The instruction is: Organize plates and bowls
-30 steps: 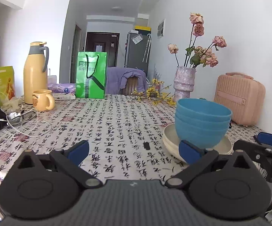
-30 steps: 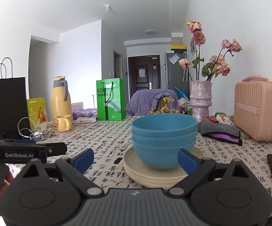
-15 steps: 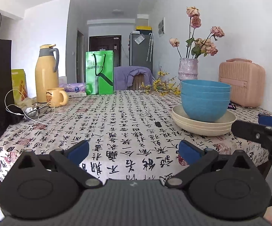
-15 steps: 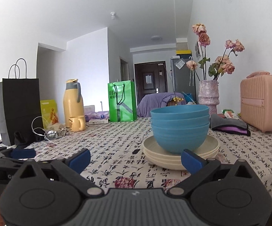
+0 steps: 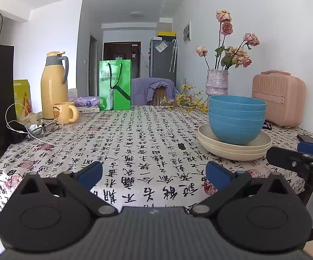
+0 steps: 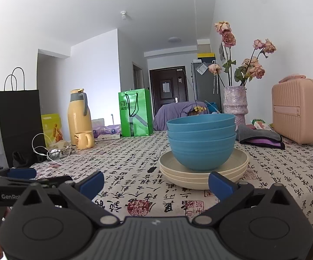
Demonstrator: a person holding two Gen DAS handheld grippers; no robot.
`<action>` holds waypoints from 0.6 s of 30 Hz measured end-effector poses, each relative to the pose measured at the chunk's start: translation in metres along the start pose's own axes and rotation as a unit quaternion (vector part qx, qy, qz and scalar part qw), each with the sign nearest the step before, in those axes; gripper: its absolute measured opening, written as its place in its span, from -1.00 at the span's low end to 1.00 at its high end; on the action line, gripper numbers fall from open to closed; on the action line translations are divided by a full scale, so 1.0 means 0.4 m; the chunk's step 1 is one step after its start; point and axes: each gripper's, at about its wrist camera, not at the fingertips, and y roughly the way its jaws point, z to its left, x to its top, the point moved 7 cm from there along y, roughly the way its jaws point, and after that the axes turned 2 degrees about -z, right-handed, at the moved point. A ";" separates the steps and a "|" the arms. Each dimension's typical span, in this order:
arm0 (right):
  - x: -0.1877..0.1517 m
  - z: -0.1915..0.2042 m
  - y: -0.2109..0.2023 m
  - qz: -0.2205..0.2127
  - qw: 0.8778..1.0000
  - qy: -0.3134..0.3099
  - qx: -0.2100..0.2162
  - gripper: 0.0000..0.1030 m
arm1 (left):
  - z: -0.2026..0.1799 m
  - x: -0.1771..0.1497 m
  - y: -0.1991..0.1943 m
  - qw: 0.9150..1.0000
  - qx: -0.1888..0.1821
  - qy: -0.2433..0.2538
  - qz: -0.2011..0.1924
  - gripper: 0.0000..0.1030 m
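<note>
Both claws are wide open with nothing in them, and the right gripper (image 6: 155, 183) just finished spreading. The stacked blue bowls (image 6: 201, 143) sit on the cream plates (image 6: 204, 172) right ahead of it, a bit right of the left gripper (image 5: 154, 175). I'd come in level, pinch the top bowl's rim and lift straight up, so the stack doesn't drag.

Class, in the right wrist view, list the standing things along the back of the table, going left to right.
black paper bag → yellow flask → green bag → vase → pink case
</note>
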 end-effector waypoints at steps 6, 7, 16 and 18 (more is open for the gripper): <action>-0.011 -0.005 0.002 0.006 1.000 0.005 -0.002 1.00 | 0.004 -0.001 0.002 1.000 0.002 -0.004 0.003 1.00; -0.012 -0.006 0.002 0.006 1.000 0.005 -0.002 1.00 | 0.005 -0.001 0.002 1.000 0.002 -0.004 0.003 1.00; -0.012 -0.001 0.003 0.004 1.000 0.000 -0.001 1.00 | 0.009 0.006 -0.006 1.000 0.001 -0.004 -0.003 1.00; -0.010 0.001 0.004 0.003 1.000 -0.001 0.001 1.00 | 0.011 0.011 -0.007 1.000 0.004 -0.004 -0.007 1.00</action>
